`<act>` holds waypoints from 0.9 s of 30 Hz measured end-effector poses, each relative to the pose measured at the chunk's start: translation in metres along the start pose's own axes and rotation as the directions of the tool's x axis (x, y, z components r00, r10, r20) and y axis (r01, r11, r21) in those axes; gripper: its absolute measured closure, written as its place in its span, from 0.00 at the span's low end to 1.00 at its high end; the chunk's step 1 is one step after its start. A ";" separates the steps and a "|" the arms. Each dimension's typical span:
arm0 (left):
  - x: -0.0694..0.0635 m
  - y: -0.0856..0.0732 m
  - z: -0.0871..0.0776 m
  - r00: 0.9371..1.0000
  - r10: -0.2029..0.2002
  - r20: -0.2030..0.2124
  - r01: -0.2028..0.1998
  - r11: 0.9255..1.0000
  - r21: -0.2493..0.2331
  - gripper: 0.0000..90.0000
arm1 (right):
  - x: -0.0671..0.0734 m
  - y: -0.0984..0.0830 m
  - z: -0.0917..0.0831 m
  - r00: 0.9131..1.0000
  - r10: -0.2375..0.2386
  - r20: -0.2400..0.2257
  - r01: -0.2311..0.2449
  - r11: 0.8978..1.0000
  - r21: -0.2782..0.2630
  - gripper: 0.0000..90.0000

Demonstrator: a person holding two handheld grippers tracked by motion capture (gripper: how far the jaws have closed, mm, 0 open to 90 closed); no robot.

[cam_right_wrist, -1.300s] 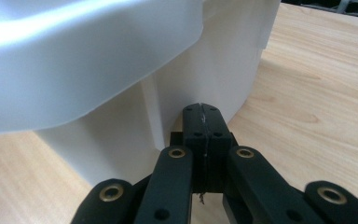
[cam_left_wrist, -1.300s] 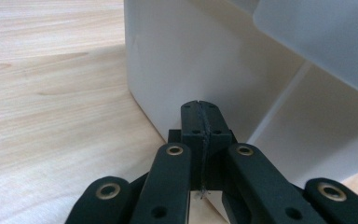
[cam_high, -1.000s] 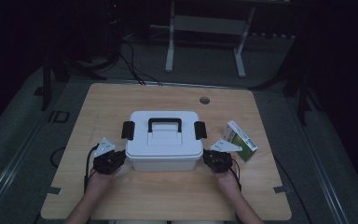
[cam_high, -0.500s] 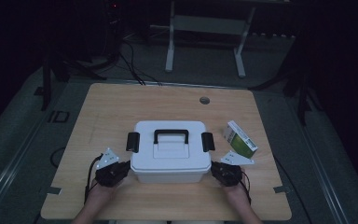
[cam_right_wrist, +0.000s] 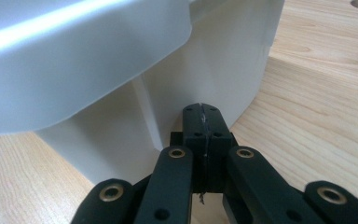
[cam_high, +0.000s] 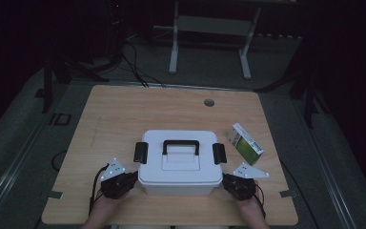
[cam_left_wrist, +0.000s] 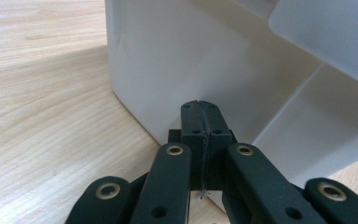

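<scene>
The white storage box (cam_high: 179,162) sits on the wooden bench (cam_high: 124,109), between the two grippers. The left gripper (cam_high: 132,178) has its fingers (cam_left_wrist: 192,122) pressed fully together, gripping nothing — tips against the box's near left corner. The right gripper (cam_high: 225,180) is likewise closed and empty at the near right corner. Just beyond the right fingers lies a green-and-white carton (cam_high: 245,143) — its print is too small to read.

Storage box (cam_high: 178,164) near the middle of the table (cam_high: 124,109), toward its near edge. Left gripper (cam_high: 134,178) against the box's near-left corner, right gripper (cam_high: 225,180) against its near-right corner. Small carton (cam_high: 245,143) right of the box, near the right edge. Grommet (cam_high: 209,102) behind, toward the far edge.
</scene>
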State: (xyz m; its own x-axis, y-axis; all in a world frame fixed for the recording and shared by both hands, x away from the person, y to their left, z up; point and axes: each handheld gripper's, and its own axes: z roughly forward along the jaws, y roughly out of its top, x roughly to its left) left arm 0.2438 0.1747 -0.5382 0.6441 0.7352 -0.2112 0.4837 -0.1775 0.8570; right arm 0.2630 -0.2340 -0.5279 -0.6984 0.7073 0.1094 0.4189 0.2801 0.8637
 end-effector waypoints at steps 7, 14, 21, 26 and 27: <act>-0.008 -0.001 0.001 1.000 0.003 0.025 -0.003 1.000 0.006 1.00 | 0.001 -0.007 -0.011 1.000 0.010 0.004 -0.010 1.000 -0.007 1.00; -0.009 -0.001 0.002 0.999 0.006 0.039 -0.007 1.000 0.010 1.00 | -0.002 -0.008 -0.014 1.000 0.023 0.007 -0.023 1.000 -0.006 1.00; 0.001 0.001 0.003 1.000 -0.011 0.022 0.011 1.000 0.001 1.00 | -0.006 -0.001 -0.002 1.000 0.022 0.003 -0.022 1.000 -0.009 1.00; 0.009 0.004 0.006 0.999 -0.024 0.025 0.024 1.000 -0.004 1.00 | -0.010 0.002 0.006 0.999 0.052 -0.003 -0.052 0.998 -0.017 1.00; 0.011 0.004 0.006 0.999 -0.028 0.021 0.028 1.000 -0.007 1.00 | -0.011 0.003 0.007 0.999 0.054 -0.006 -0.054 0.998 -0.017 1.00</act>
State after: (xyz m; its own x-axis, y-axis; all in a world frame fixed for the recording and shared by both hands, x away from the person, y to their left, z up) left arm 0.2562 0.1777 -0.5396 0.6426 0.7262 -0.2445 0.4973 -0.1525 0.8541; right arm 0.2762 -0.2360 -0.5301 -0.6779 0.7178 0.1589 0.4463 0.2300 0.8648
